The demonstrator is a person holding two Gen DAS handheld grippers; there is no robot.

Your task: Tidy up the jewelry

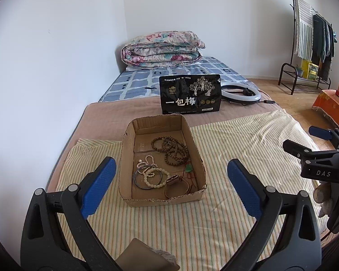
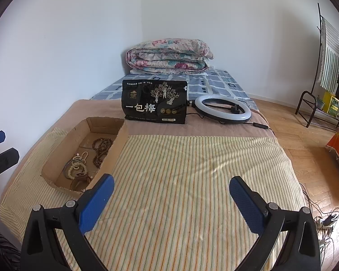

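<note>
A shallow cardboard box (image 1: 126, 140) sits on the striped cloth (image 1: 226, 140). In it lie brown bead strings (image 1: 176, 151), white bead bracelets (image 1: 151, 174), a grey metal bangle (image 1: 139, 184), a green pendant on red cord (image 1: 188, 169) and a watch (image 1: 173, 179). My left gripper (image 1: 169, 171) is open and empty, hovering just in front of the box. My right gripper (image 2: 169, 189) is open and empty over the bare cloth, right of the box (image 2: 56, 158); it also shows at the right edge of the left wrist view (image 1: 305, 140).
A black snack bag (image 1: 191, 94) stands behind the box, with a ring light (image 1: 240, 93) beside it. A folded floral quilt (image 1: 162, 49) lies at the bed's far end. A clothes rack (image 1: 314, 45) and wooden floor (image 2: 305, 158) are to the right.
</note>
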